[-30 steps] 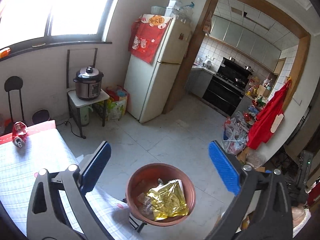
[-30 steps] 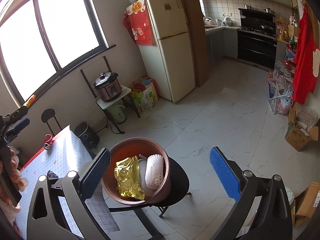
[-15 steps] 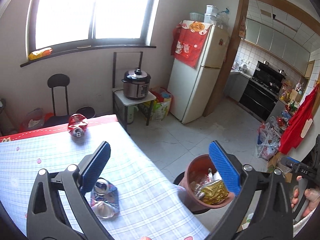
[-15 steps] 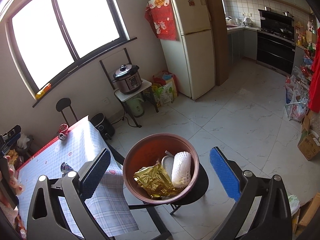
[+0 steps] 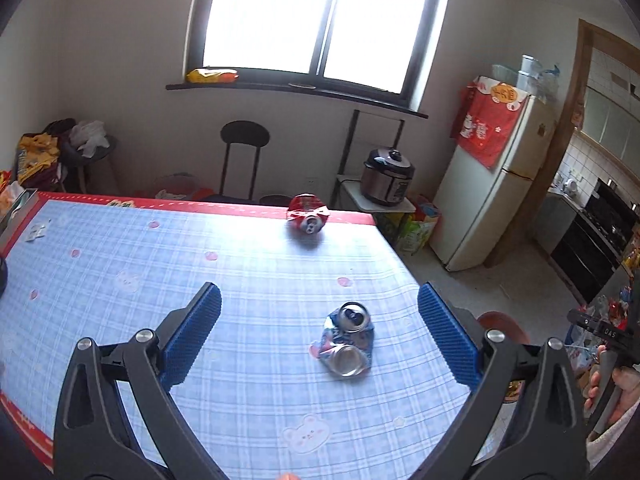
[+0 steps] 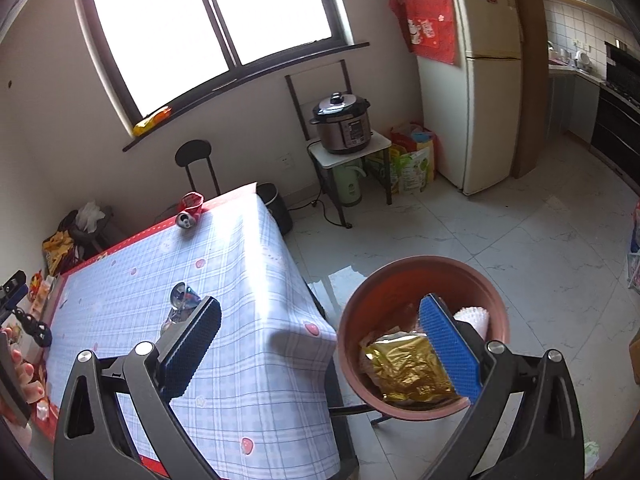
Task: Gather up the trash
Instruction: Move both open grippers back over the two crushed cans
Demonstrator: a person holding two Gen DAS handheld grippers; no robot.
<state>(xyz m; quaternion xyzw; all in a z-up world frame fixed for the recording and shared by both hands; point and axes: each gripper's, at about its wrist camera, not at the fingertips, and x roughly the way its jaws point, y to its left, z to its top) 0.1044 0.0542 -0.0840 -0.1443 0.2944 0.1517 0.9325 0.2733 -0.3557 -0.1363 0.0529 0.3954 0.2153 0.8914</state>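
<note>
A crushed blue can [image 5: 346,340] lies on the checked tablecloth, between and just ahead of the open fingers of my left gripper [image 5: 318,334], which is empty. A crushed red can [image 5: 307,216] lies at the table's far edge. In the right wrist view the blue can [image 6: 182,300] and the red can [image 6: 189,210] show on the table. My right gripper [image 6: 318,346] is open and empty, above the table's corner and the brown bin [image 6: 424,276]. The bin holds a gold wrapper [image 6: 404,364] and white foam netting [image 6: 476,318].
The table [image 5: 120,264] has a red border and drops off at its right edge beside the bin [image 5: 502,322]. A black chair [image 5: 244,160] stands behind the table. A pressure cooker [image 6: 344,124] on a small stand and a fridge [image 6: 480,80] stand by the wall.
My left gripper has swung left from over the bin to over the table, and now frames the blue can. My right gripper has turned left, so the bin sits under its right finger.
</note>
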